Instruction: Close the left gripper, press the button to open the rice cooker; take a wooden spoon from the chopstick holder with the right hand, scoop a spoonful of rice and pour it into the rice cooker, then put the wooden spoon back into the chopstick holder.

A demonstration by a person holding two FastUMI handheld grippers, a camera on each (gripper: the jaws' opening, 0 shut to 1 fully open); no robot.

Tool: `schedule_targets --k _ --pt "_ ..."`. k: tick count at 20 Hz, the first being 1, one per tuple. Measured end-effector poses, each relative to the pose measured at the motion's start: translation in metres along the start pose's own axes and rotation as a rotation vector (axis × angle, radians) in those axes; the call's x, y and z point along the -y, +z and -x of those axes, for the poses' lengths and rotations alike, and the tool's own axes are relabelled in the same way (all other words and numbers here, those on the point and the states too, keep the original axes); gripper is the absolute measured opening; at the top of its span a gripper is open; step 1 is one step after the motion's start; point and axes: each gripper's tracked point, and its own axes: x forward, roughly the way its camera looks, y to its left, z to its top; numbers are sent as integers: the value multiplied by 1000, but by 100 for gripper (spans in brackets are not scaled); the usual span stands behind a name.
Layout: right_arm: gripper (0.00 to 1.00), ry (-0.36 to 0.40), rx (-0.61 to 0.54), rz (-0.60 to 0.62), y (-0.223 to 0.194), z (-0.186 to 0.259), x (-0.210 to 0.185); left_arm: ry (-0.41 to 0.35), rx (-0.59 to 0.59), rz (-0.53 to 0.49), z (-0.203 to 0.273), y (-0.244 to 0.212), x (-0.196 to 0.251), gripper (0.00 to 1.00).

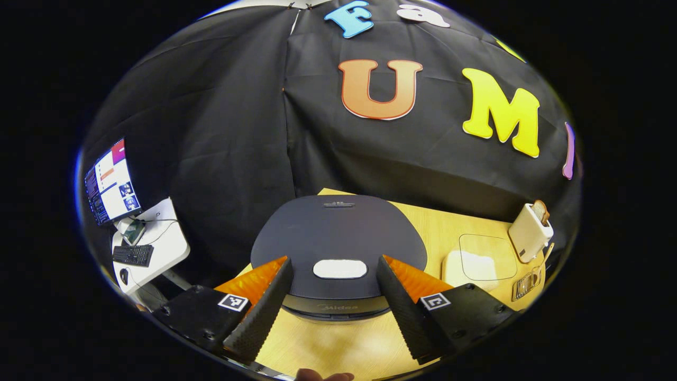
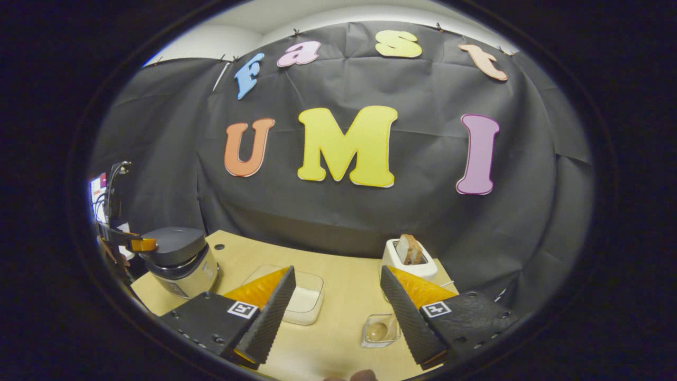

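Spread wide apart, the two fingers of the left gripper frame the rice cooker in the left gripper view, holding nothing. The cooker stands at the table's left edge, its dark lid down, and the pale oval button sits on the lid's front, directly between the fingertips and a little beyond them. To the cooker's right, toward the middle of the table, lies a clear-lidded container of rice, and past it, at the far right corner, a white toaster with a slice of bread standing in it. A clear chopstick holder with a wooden spoon handle sticking out of it lies near the right edge, in front of the toaster. Off the table to the left, a monitor and a keyboard rest on a white desk.

In the right gripper view, the right gripper is likewise open and empty above the table's near edge. The wooden spoon lies with its bowl in the clear holder, just beyond and between the fingertips, close to the right finger.
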Motion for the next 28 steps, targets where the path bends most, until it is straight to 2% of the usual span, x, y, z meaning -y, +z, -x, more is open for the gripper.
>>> schedule_targets --k 5,12,15,17,22,26,28 --pt "96 9 -18 25 -5 3 -8 5 -40 13 -7 -24 3 100" --pt "96 37 -51 46 -14 1 -25 18 -25 20 -10 -36 3 100" --pt "94 60 -60 48 -16 2 -38 20 47 5 -12 -33 2 100" --pt "96 73 -60 53 -16 4 -43 18 53 -7 -12 -33 3 100" --pt "96 40 -63 60 -15 8 -39 36 29 -9 -7 -32 2 100" --pt "96 -1 -37 58 -3 15 -25 -2 102 -57 16 3 27 100" --pt "98 -19 18 34 13 17 -16 -54 167 -64 32 34 55 100"
